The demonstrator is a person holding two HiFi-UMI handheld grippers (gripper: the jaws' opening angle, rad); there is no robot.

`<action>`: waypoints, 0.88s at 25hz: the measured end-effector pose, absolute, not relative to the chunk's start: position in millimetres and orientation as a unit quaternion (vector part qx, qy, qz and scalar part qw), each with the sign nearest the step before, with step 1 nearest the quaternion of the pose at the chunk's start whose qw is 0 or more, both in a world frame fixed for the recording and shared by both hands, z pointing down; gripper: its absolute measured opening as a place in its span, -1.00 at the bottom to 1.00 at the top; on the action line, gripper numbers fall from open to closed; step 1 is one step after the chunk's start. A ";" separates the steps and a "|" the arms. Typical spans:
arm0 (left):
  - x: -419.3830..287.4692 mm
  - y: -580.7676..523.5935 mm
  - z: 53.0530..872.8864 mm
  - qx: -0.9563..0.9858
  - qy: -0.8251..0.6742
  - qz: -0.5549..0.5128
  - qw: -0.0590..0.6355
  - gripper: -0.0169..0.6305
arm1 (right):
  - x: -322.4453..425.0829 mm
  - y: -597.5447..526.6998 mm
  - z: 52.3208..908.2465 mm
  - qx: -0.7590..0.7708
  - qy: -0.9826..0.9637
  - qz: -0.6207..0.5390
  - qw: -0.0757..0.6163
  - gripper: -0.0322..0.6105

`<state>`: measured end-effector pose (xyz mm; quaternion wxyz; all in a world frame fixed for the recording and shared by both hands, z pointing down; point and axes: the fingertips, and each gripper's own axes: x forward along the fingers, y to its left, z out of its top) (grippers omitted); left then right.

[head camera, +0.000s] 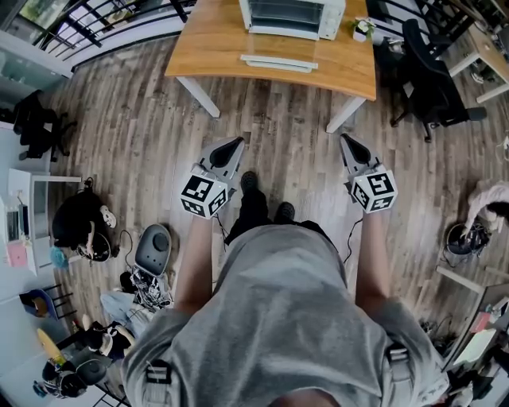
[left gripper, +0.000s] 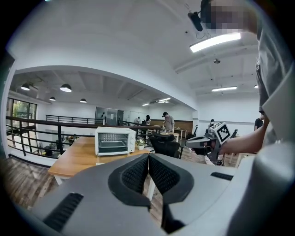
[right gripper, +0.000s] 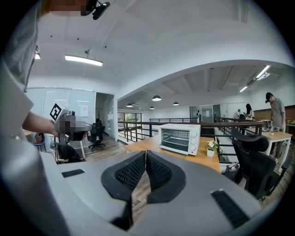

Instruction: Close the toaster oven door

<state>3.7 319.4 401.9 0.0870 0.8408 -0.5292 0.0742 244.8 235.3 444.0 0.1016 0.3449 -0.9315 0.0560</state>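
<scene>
A white toaster oven stands at the far side of a wooden table. Its door hangs open, lying flat toward me. I stand on the floor well short of the table. My left gripper and right gripper point at the table, both shut and empty. The toaster oven shows far beyond the closed jaws of the left gripper in the left gripper view. In the right gripper view the toaster oven sits far past the closed right gripper.
A small potted plant sits on the table right of the oven. A black office chair stands to the table's right. Bags and clutter lie on the wooden floor at my left, with a railing beyond.
</scene>
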 end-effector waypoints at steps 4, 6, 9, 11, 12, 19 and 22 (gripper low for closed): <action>6.2 318.1 401.4 0.843 -0.525 0.075 0.088 -0.89 | 242.7 236.2 444.1 0.339 -0.934 0.050 0.103 -0.80; 6.6 318.0 401.4 0.844 -0.523 0.075 0.090 -0.89 | 240.4 237.6 444.7 0.335 -0.935 0.051 0.102 -0.78; 5.6 318.8 401.4 0.845 -0.521 0.074 0.089 -0.88 | 237.1 240.2 444.4 0.329 -0.938 0.054 0.099 -0.74; 4.4 319.8 401.7 0.845 -0.522 0.072 0.090 -0.87 | 236.3 242.1 444.2 0.327 -0.938 0.055 0.096 -0.72; 4.0 320.3 402.3 0.845 -0.523 0.071 0.091 -0.83 | 236.3 242.9 444.5 0.326 -0.939 0.056 0.096 -0.70; 5.7 319.7 408.2 0.846 -0.519 0.074 0.099 -0.59 | 233.7 245.8 450.2 0.313 -0.943 0.068 0.091 -0.55; 6.1 320.9 409.8 0.846 -0.519 0.075 0.099 -0.47 | 231.2 248.2 450.4 0.309 -0.945 0.066 0.088 -0.42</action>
